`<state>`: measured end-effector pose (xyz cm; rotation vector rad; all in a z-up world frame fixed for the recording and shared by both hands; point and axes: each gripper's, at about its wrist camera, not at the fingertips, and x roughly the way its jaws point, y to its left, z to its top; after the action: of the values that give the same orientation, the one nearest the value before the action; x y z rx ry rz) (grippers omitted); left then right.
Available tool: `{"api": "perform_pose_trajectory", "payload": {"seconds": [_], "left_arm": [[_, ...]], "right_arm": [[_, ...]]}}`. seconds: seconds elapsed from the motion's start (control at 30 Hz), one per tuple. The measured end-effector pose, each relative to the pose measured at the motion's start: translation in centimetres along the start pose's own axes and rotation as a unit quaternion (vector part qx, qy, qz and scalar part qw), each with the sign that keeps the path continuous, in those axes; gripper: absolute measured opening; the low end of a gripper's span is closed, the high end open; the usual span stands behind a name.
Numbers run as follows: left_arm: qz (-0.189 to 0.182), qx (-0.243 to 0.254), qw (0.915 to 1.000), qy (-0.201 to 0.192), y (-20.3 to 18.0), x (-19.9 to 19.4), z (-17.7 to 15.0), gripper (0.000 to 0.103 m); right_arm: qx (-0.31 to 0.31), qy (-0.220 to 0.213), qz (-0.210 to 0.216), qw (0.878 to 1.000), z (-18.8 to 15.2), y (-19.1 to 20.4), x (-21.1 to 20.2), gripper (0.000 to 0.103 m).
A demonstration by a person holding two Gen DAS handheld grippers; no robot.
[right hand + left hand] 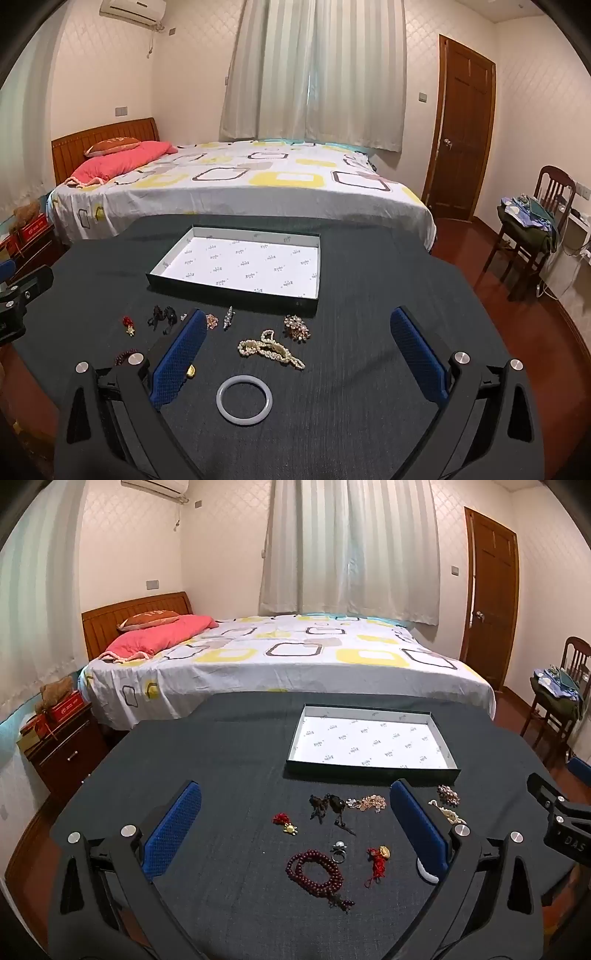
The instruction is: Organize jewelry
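Observation:
A shallow dark box (369, 771) with white printed lining stands empty at the far side of the dark tablecloth; it also shows in the right wrist view (236, 293). Jewelry lies loose in front of it. My left gripper (295, 823) is open and empty above a dark red bead bracelet (314, 873), a ring (339, 851), a red-and-gold charm (378, 858), a small red tassel charm (285, 822) and a black piece (327, 806). My right gripper (299, 350) is open and empty above a white bangle (244, 399), a pearl necklace (271, 350) and a brooch (296, 328).
The table (221, 746) carries a dark cloth. Behind it stands a bed (280, 657). A nightstand (62, 753) is at the left and a chair with clothes (532, 229) at the right, near a wooden door (461, 136). A silver pin (229, 317) lies near the box.

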<state>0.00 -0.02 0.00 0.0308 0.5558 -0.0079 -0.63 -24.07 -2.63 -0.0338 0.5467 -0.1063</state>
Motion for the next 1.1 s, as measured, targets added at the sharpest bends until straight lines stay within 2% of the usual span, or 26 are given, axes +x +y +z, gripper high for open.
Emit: {"api": "perform_pose_trajectory", "payload": {"seconds": [0.7,1.1], "left_arm": [[-0.003,-0.01,0.9999,-0.007,-0.1,-1.1,1.8,0.1],[-0.005,-0.012,0.9999,-0.009,0.0,-1.1,1.5,0.1]], "right_arm": [[0.005,-0.012,0.004,1.0,1.7,-0.1,-0.8,0.097],[0.005,-0.014,0.004,1.0,1.8,-0.1,-0.8,0.097]]}}
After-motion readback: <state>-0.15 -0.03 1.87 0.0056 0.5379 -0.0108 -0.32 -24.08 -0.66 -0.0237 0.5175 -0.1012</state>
